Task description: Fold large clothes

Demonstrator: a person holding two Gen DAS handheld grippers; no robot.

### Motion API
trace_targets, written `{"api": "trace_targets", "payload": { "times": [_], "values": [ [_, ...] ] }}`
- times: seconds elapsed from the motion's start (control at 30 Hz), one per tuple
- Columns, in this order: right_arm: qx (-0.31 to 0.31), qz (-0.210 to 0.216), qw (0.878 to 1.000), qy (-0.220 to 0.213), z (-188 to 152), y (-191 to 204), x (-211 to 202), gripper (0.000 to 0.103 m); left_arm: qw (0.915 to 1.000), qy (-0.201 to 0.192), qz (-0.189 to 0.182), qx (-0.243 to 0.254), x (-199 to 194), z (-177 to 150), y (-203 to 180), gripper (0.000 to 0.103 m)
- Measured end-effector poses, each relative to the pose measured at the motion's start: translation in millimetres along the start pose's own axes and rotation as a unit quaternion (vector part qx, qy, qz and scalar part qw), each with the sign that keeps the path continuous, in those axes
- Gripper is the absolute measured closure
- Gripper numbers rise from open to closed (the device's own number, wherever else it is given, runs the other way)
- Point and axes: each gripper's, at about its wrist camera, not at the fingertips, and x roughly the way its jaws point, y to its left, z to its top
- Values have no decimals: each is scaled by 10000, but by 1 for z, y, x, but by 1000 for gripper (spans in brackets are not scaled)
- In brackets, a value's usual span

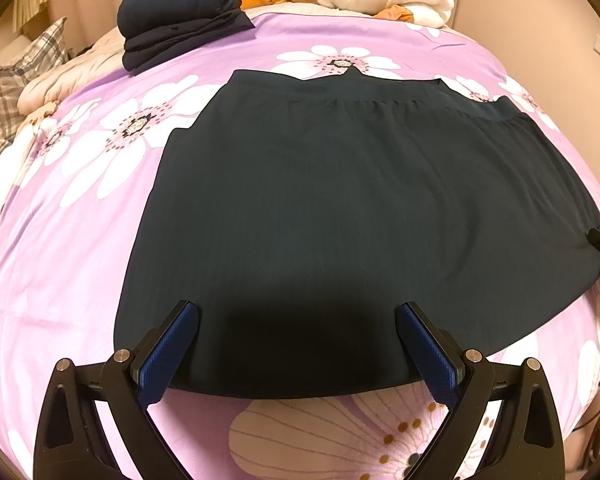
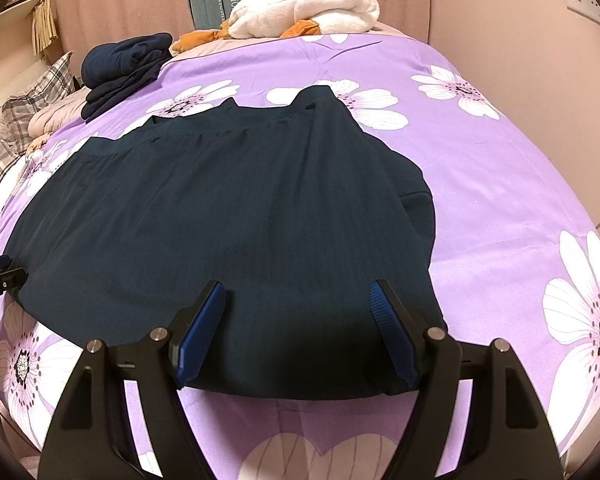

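Left wrist view, progress: I judge the fold barely begun; a dark pleated skirt [image 1: 340, 208] lies spread flat on the floral bedspread [image 1: 80, 240], no fold in it yet that I can see
Left wrist view, done so far: a stack of folded dark clothes [image 1: 176, 20] sits far ahead and to the left of my left gripper [image 1: 298, 346], which looks like finished work
Left wrist view, gripper: jaws stand wide apart, blue pads gripping nothing, poised over the near hem
Left wrist view, skirt: smooth, waistband at the far edge, hem just under my fingers
Right wrist view, progress: same skirt [image 2: 220, 220] flat ahead of my right gripper [image 2: 298, 330]; all folding is left, I judge
Right wrist view, gripper: jaws parted wide, nothing between the pads, above the near hem
Right wrist view, skirt: right side edge looks rumpled, with a flap doubled over; the rest lies even
Right wrist view, other tool: left gripper's tip [image 2: 0, 270] just shows at the skirt's far-left corner
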Motion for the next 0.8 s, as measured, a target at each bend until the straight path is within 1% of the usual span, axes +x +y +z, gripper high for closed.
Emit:
{"api": "trace_targets", "payload": {
  "times": [0.8],
  "values": [
    [116, -46, 9999, 59, -8, -4, -13, 27, 9995, 208, 152, -160, -9, -6, 8, 4]
  ]
}}
